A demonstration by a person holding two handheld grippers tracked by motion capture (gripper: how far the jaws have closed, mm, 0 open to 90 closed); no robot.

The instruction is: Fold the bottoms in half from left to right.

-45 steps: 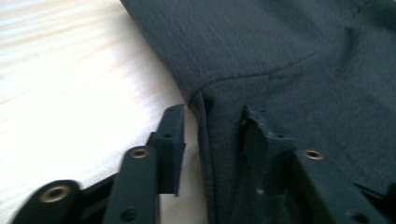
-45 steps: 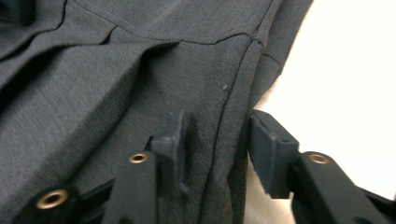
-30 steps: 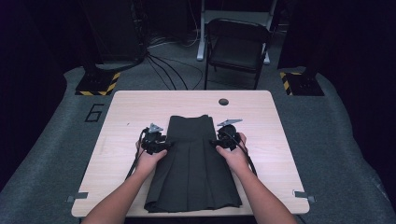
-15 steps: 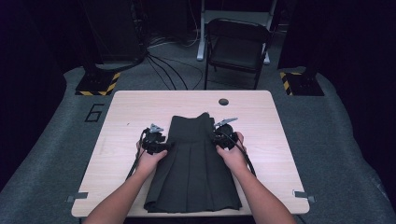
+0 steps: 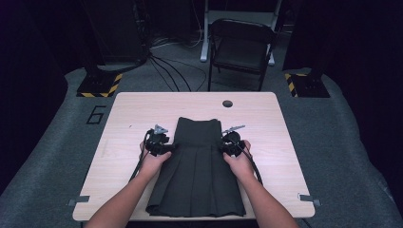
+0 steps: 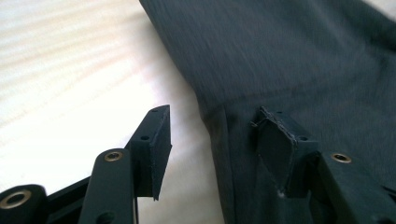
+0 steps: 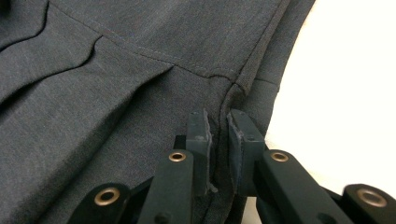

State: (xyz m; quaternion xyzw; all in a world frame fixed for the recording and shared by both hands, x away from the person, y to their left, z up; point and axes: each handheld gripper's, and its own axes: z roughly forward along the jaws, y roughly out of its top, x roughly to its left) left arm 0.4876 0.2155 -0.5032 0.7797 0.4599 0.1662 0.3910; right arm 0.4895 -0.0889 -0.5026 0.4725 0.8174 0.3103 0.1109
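- Dark studio floor, cabling and a folding chair (image 5: pixel 241 47) frame the pale wooden table (image 5: pixel 294 156) in the high view, where we see a dark pleated skirt (image 5: pixel 197 171) lying flat, waistband away from the person, hem at the near edge. Our left gripper (image 5: pixel 164 146) sits at the skirt's left side seam below the waistband, our right gripper (image 5: pixel 230 144) at the right seam opposite.
- Left gripper view: we find the jaws standing apart and astride the skirt's edge (image 6: pixel 219 135), one pad over bare wood, the other resting over the cloth, nothing pinched between them.
- Right gripper view: we see the jaws drawn together and clamped on the side seam (image 7: pixel 219 135), a thin ridge of fabric caught between the pads; they have just been closing on it.
- Risk, as we judge it: with one side gripped, any lift or fold would drag the skirt askew and muss the pleats. The left jaws could also close on wood or catch the top layer alone, and the right's slim bite may slip under pull.
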